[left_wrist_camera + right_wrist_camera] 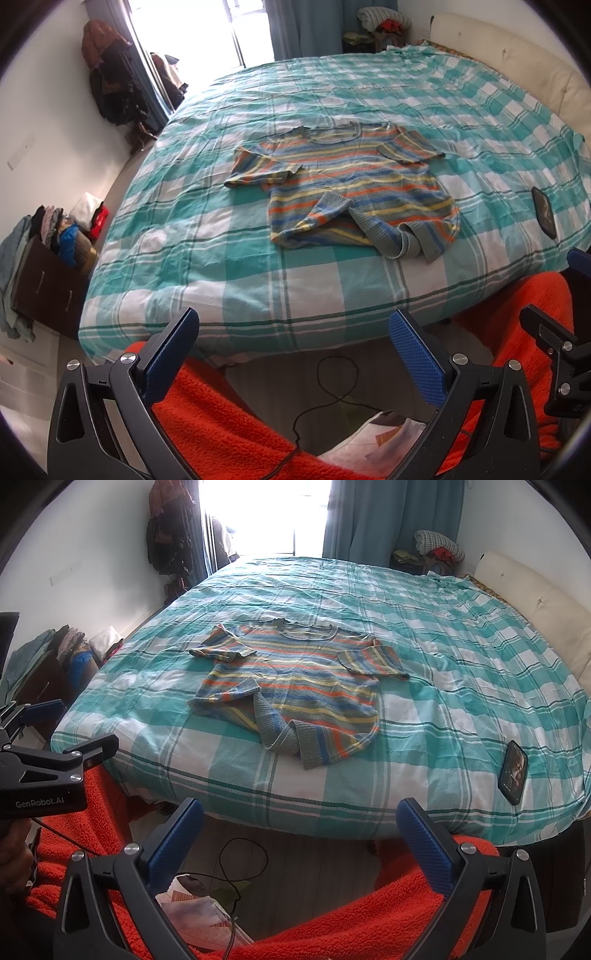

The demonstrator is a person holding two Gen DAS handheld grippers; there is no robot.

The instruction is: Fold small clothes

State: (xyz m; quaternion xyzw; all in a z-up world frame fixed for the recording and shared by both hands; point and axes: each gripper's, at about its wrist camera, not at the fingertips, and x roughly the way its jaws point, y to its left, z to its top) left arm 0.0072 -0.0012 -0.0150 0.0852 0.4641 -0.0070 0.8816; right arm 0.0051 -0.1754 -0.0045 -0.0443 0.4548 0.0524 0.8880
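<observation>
Jaws spread wide on left gripper (293, 332), holding nothing, low before the bed (207, 266). Left wrist view: striped knit T-shirt (347, 184) lies mostly flat at 12 o'clock, hem rumpled and turned up; phone (544, 211) at 2 o'clock.

Right wrist view: right gripper (300, 823) jaws likewise wide apart and empty; T-shirt at 12 o'clock, phone at 3 o'clock near the bed edge.

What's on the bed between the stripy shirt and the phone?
Nothing but bare checked bedcover lies between the stripy shirt and the phone. The right wrist view shows it best.
</observation>
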